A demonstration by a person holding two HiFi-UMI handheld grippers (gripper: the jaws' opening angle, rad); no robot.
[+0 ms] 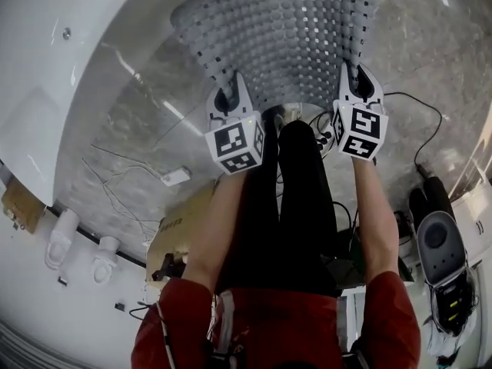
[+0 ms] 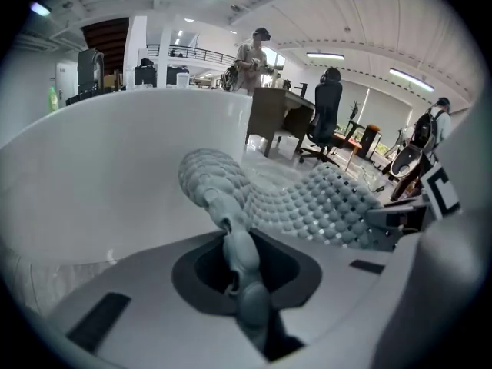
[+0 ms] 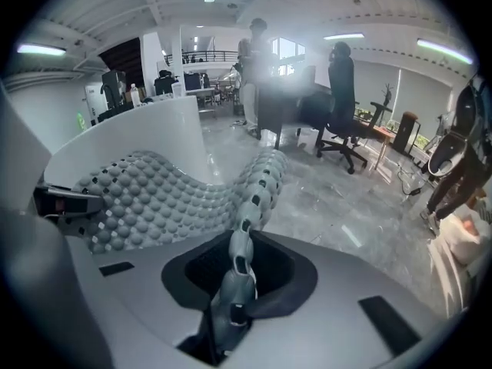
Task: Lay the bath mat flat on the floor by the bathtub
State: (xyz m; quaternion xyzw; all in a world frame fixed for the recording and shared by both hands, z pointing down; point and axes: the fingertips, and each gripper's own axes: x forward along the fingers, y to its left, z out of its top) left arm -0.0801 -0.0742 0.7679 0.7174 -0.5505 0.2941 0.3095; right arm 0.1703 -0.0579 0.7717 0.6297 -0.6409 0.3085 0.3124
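Left tongs (image 1: 227,98) and right tongs (image 1: 361,84) each clamped on near corner of bath mat (image 1: 284,29). I hold mat spread ahead of both, sagging between them, near edge off floor (image 1: 131,129). Bathtub (image 1: 46,68) beyond left tongs. Lowering, flattening, release remain.

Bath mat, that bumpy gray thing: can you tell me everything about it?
The bath mat is gray and looks rubbery, covered in round bumps with little square holes between them. The left gripper and right gripper each pinch a near corner, so it sags in a curve between them. It stretches out over the marbled floor beside the white bathtub, not yet flat.
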